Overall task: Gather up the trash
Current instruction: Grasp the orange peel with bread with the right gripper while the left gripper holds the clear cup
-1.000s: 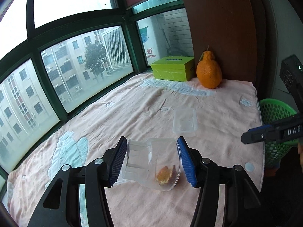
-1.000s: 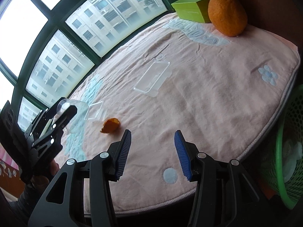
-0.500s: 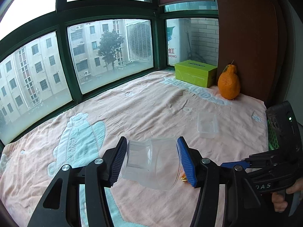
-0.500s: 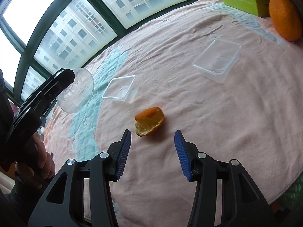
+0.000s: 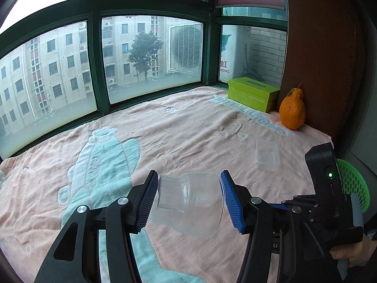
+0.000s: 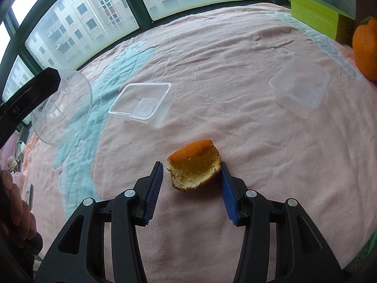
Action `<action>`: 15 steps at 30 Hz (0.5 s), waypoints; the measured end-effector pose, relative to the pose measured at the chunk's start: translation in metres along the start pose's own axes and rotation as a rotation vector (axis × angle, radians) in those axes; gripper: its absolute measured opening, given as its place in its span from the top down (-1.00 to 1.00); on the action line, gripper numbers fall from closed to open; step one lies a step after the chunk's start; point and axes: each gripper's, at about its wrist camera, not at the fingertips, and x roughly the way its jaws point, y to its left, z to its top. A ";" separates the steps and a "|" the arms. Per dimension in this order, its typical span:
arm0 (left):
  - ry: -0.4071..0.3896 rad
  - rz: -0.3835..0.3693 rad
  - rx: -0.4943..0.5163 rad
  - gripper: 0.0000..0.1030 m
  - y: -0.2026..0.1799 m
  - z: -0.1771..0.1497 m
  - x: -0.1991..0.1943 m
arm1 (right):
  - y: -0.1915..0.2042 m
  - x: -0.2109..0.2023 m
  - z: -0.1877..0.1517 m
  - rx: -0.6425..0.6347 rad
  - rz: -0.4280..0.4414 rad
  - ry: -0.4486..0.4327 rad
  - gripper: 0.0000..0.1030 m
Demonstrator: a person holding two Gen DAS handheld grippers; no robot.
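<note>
My left gripper (image 5: 189, 192) is shut on a clear plastic cup (image 5: 188, 202) and holds it above the pink blanket (image 5: 188, 129). The cup also shows at the left of the right wrist view (image 6: 62, 107). My right gripper (image 6: 190, 181) is open, low over the blanket, with a piece of orange peel (image 6: 194, 165) lying between its blue fingertips (image 6: 155, 184). The right finger looks to touch the peel's edge. Two clear plastic trays lie on the blanket, one near the left (image 6: 141, 103) and one at the right (image 6: 300, 86).
A green box (image 5: 253, 94) and a whole orange (image 5: 292, 110) stand at the far right by the brown wall. A green mesh basket (image 5: 352, 186) sits past the blanket's right edge. Windows line the far side.
My right gripper has moved in over the blanket until the orange peel lies between its open fingers. My left gripper has lifted the cup and swung left, away from the peel.
</note>
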 end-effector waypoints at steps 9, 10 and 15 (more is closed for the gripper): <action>-0.003 -0.018 -0.023 -0.03 0.003 -0.001 -0.003 | 0.016 0.004 -0.011 -0.113 -0.106 -0.022 0.18; -0.003 -0.021 -0.022 -0.03 0.000 -0.001 -0.003 | 0.016 0.002 -0.013 -0.111 -0.101 -0.026 0.20; -0.006 -0.036 -0.008 -0.03 -0.010 0.000 -0.005 | 0.011 -0.017 -0.020 -0.100 -0.087 -0.053 0.28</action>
